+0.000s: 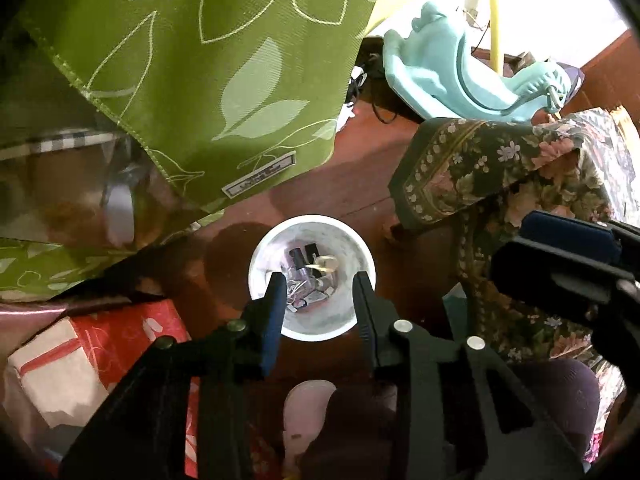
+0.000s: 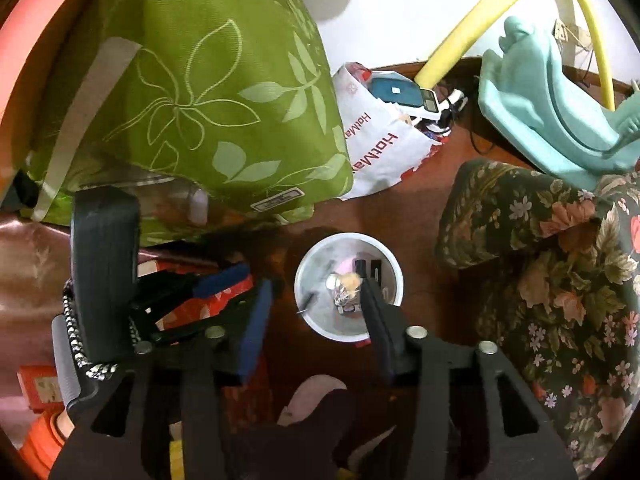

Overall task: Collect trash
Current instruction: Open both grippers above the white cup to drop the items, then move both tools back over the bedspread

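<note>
Your left gripper: jaws parted, empty, lower centre, over round white plastic bin holding scraps. Your right gripper: also parted, empty, over same bin.

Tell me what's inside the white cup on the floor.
The white cup holds small mixed trash: crumpled wrappers, a dark piece, a pale scrap. Whatever lies beneath that pile is hidden.

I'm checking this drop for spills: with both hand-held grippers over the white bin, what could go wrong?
1. The right hand-held gripper straddles the white bin's rim, so scraps might fall on the floor.
2. The bin is small and light-looking; a fingertip could tip it.
3. The left hand-held gripper crowds the same opening.
</note>
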Demonstrator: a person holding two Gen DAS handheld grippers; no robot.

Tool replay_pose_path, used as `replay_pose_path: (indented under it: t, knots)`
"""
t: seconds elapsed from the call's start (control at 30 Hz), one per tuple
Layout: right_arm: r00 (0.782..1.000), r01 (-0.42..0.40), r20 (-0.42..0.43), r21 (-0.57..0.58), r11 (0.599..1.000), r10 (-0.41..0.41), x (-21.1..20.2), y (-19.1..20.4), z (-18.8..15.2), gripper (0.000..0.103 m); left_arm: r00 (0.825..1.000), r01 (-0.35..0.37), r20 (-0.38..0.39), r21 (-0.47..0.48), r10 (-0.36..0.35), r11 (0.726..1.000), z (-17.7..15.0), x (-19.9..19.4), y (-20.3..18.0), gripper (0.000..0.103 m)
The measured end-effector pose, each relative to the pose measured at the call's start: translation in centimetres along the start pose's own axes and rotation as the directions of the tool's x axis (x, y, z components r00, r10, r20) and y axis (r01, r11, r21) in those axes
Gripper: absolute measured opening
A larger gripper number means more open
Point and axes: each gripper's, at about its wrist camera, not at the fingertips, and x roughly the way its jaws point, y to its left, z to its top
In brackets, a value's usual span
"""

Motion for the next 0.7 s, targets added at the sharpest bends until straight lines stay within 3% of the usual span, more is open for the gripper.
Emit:
replay_pose_path:
  t: [0.4, 0.7]
  knots:
    - [0.995, 0.053, 0.089, 0.014, 0.999, -0.054, -4.8, -1.6, -1.8, 0.044, 0.999, -0.013, 0.036, 0.077, 0.010, 0.997, -0.2, -2.5, -3.6, 0.033]
    - [0.972, 0.095, 0.210, 0.072, 0.993, -0.108, -11.0, -5.4, -3.9, 0.044, 0.994, -0.012, 0.113, 0.173, -0.008, 0.985, 0.1, -6.1, -9.7, 0.033]
